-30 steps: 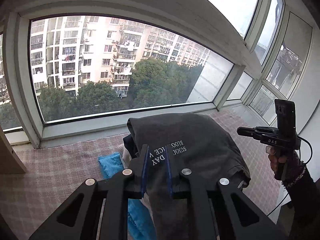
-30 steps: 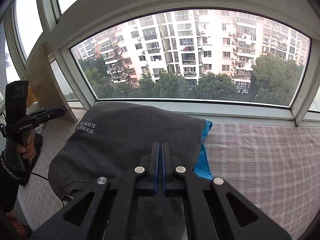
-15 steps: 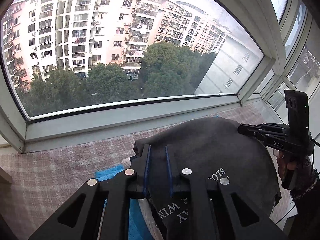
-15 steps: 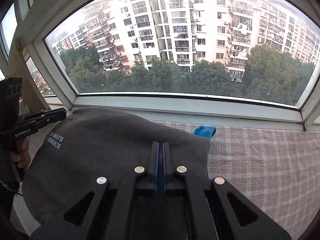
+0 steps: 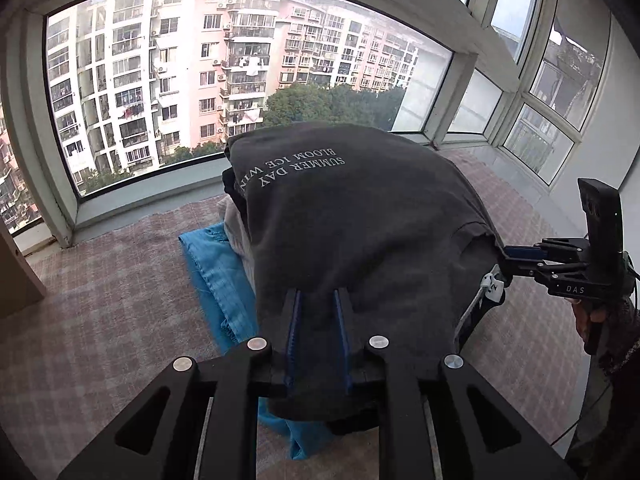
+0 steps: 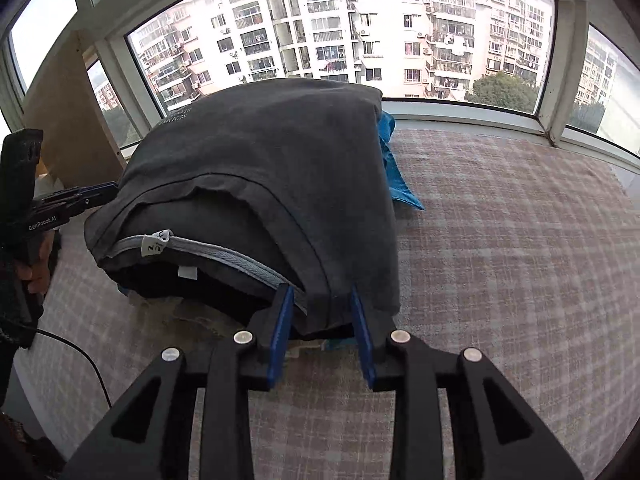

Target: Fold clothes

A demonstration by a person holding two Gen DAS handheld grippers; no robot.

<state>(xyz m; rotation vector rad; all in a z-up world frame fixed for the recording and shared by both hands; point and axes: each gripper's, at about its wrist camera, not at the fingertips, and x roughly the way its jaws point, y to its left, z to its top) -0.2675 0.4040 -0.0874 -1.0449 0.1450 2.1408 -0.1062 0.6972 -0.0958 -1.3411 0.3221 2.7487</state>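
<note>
A dark grey shirt [image 5: 360, 216] lies draped over a pile of clothes [image 5: 236, 224] on a checked cloth [image 6: 500, 240] that covers the window seat. White lettering [image 5: 296, 168] shows on the shirt's far part in the left wrist view. Its collar, with a grey band and a small white label [image 6: 156, 242], faces the cameras in the right wrist view. Under the shirt a blue garment [image 5: 216, 276] sticks out on the side toward the window's left corner, and a pale garment lies between the blue one and the shirt.

The left hand-held gripper [image 5: 316, 312] has its two blue pads [image 5: 294, 320] a little apart and its jaws are opening; the shirt's near edge lies between them, the cloth sagging loosely in the gap, not pinched. In the right wrist view this same gripper reaches in from the left edge, with its tip at the shirt's shoulder.

The right hand-held gripper [image 6: 320, 312] also has its jaws opening, with a clear gap between the pads [image 6: 280, 328]. The shirt's hem by the collar sits between them, and the pads do not press on it. In the left wrist view this gripper comes in from the right, with its tip at the shirt's edge beside the label, and a hand [image 5: 592, 316] holds its grip.

Behind the pile a wide window [image 6: 360, 32] shows apartment blocks and trees.
</note>
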